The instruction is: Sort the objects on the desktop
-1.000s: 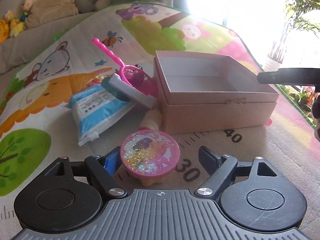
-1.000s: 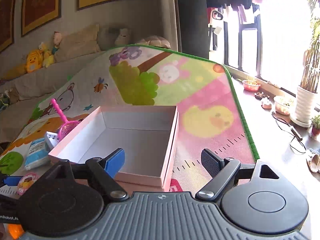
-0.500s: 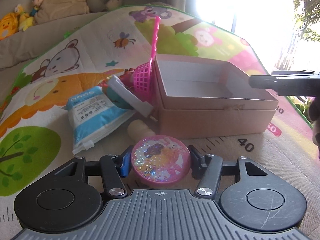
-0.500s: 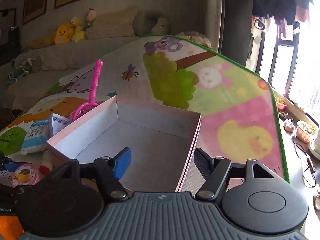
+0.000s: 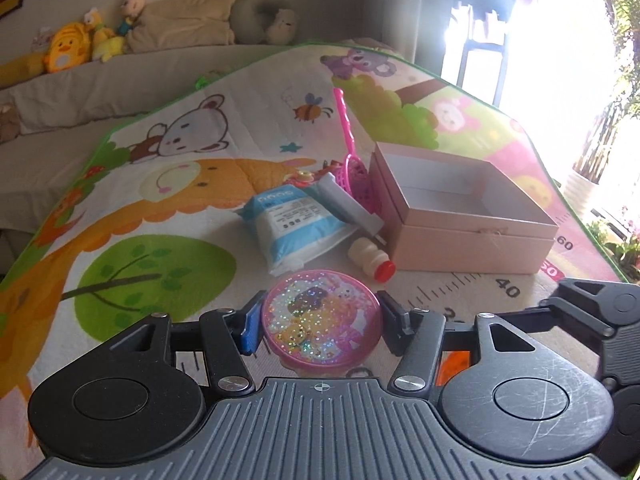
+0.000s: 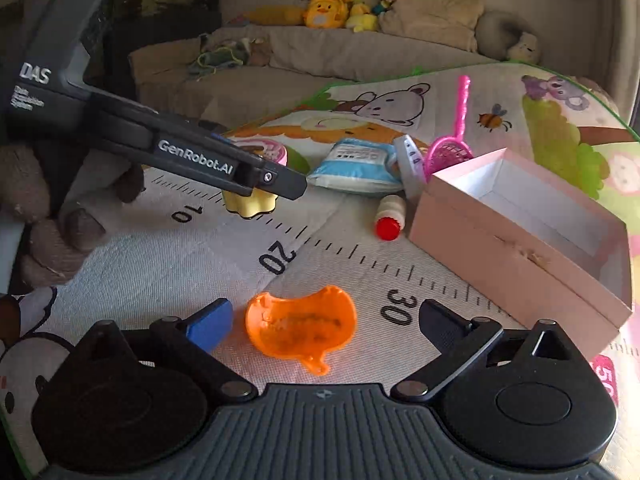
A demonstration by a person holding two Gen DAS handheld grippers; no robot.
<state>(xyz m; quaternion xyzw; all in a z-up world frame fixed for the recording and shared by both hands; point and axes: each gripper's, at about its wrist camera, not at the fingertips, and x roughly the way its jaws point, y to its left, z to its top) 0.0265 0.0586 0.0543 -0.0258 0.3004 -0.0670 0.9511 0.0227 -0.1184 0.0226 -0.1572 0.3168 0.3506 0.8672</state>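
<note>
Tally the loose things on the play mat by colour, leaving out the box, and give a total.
Pink: 2, the glitter toy in the left hand-held gripper and the scoop.
Orange: 1, the duck-shaped mould.
Blue and white: 1, the wipes pack.
White with red cap: 1, the small bottle.
Grey: 1, the flat pack.
Total: 6

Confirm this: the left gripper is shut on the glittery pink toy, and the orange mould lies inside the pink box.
Not quite. The orange mould lies on the mat, between the open right gripper's jaws, outside the pink box, as the right wrist view shows. The left gripper is indeed shut on the glittery pink toy.
</note>
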